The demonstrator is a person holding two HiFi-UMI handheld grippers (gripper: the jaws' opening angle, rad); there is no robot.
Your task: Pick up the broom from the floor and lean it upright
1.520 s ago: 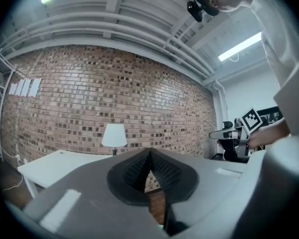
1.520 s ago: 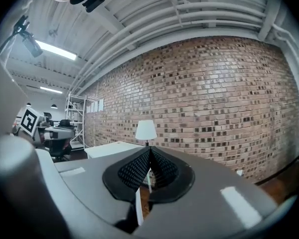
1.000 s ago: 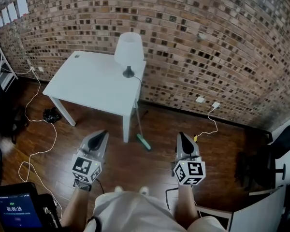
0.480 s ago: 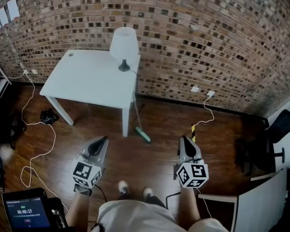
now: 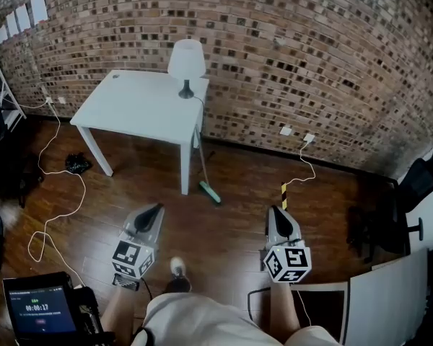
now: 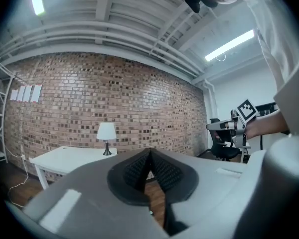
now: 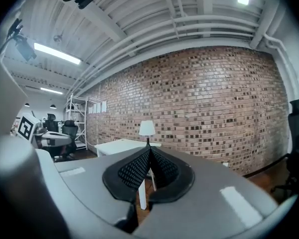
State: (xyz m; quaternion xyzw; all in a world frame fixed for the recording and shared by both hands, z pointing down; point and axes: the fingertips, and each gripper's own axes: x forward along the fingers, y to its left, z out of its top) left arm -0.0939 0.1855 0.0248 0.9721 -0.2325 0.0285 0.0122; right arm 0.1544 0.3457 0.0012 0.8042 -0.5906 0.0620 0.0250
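Note:
The broom (image 5: 204,170) stands upright against the front right corner of the white table (image 5: 141,107), its green head (image 5: 210,192) on the wood floor. My left gripper (image 5: 157,209) and right gripper (image 5: 275,211) hover side by side well short of it, both pointing at the brick wall. Each is shut with nothing between the jaws. In the left gripper view the pads (image 6: 139,168) meet at the tip. The right gripper view shows the same, pads (image 7: 134,171) closed together. In both gripper views the broom is hidden by the jaws.
A white lamp (image 5: 186,60) stands on the table's far edge. Loose cables (image 5: 58,193) snake over the floor at left beside a black bundle (image 5: 77,164). An office chair (image 5: 418,186) and a white panel (image 5: 390,301) stand at right. A tablet (image 5: 40,312) sits bottom left.
The table and broom have drawn farther away and higher in the head view as the person steps back. Both grippers stay shut and empty, carried back together.

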